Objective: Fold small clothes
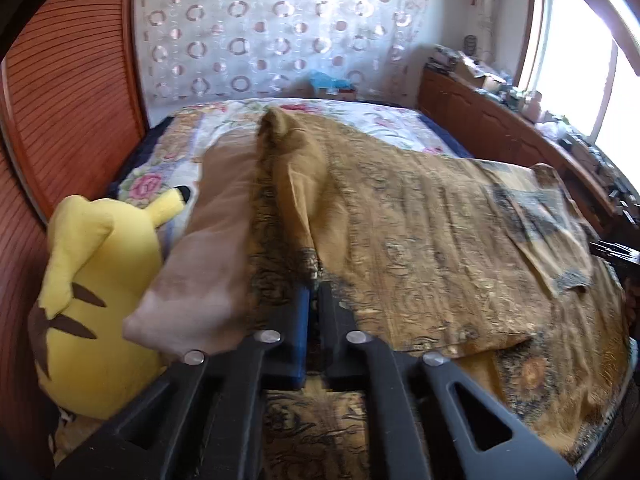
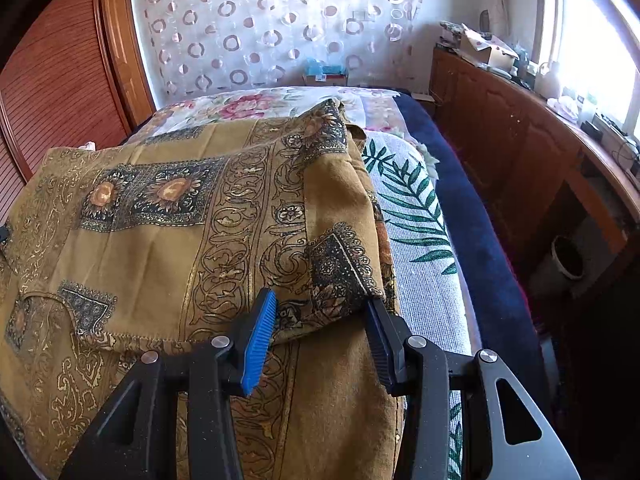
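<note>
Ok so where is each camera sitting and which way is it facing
Left wrist: rides the left tongs, looking down along them across the bed at the mustard patterned garment and a yellow plush toy; the jaws are shut on the cloth.
Right wrist: rides the right tongs, looking over the same garment; jaws open.
Shared: garment, circle-patterned curtain, window side.

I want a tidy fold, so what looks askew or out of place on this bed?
The mustard patterned garment lies rumpled: in the left wrist view a fold stands up in a ridge. A yellow plush toy sits at the bed's left edge beside it.
</note>
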The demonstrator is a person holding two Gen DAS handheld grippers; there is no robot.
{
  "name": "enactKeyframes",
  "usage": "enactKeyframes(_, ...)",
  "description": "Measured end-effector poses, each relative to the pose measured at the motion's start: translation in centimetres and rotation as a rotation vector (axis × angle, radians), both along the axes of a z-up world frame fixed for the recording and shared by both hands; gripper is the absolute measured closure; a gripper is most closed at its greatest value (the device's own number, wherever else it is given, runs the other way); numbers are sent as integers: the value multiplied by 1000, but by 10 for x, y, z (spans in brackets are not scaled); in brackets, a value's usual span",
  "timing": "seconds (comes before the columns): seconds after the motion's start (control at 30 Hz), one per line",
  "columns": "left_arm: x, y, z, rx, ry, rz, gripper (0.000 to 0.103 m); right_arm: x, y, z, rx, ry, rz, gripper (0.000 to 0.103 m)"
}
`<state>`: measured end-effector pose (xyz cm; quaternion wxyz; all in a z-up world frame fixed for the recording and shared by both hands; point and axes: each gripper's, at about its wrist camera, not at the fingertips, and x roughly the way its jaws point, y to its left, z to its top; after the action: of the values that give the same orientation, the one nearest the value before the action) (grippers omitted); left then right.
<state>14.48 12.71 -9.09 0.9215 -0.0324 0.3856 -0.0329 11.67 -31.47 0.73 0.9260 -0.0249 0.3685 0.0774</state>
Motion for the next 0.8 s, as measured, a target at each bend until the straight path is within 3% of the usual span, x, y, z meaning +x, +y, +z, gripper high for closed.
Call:
enactKeyframes(0.07, -2, -1, 4, 2, -13, -3, 99, 0, -2, 1, 3, -4, -8, 69)
enactKeyframes(0.1, -4, -2, 7, -8, -22, -9, 99, 0, -4, 3, 10, -11, -17, 90)
enactKeyframes(0.13, -7, -3, 11, -16, -36, -14, 99, 0, -4, 6, 16, -28, -4, 97)
enactKeyframes(0.43, -36, -14, 54, -44, -144, -44, 99, -28, -4, 48, 65, -150, 79, 100)
enactKeyframes(0.8, -100, -11, 61, -92, -163, -37, 99, -109, -30, 57, 50, -174, 137, 100)
